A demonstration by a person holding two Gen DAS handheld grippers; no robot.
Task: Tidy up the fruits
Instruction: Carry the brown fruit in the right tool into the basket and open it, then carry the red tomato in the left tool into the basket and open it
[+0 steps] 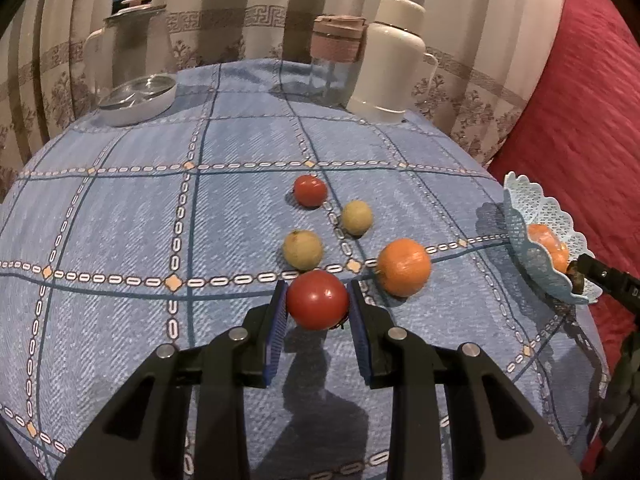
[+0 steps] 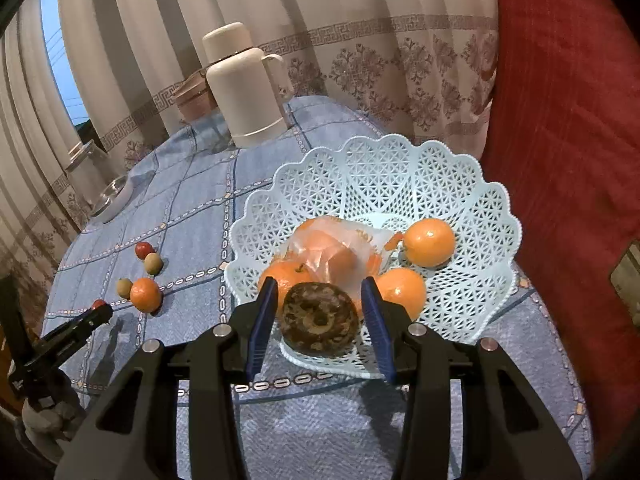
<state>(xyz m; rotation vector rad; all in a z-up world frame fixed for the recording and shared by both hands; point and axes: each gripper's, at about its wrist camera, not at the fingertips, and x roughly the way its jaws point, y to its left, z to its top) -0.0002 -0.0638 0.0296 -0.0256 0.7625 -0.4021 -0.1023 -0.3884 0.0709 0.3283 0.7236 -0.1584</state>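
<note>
1. Left gripper [image 1: 317, 300]: jaws closed on a red tomato [image 1: 317, 299], just left of the loose orange [image 1: 404, 267].
2. Right gripper [image 2: 320, 318]: jaws part open around a brown mottled fruit [image 2: 320, 319] at the basket's [image 2: 472, 208] near rim; pads apart from it.
3. Basket: light blue lattice, holding oranges.

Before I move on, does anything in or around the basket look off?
Yes: a dark, mottled brown fruit sits between the right gripper fingers at the basket front rim. It looks rotten beside the bright oranges. Nothing spilled.
</note>
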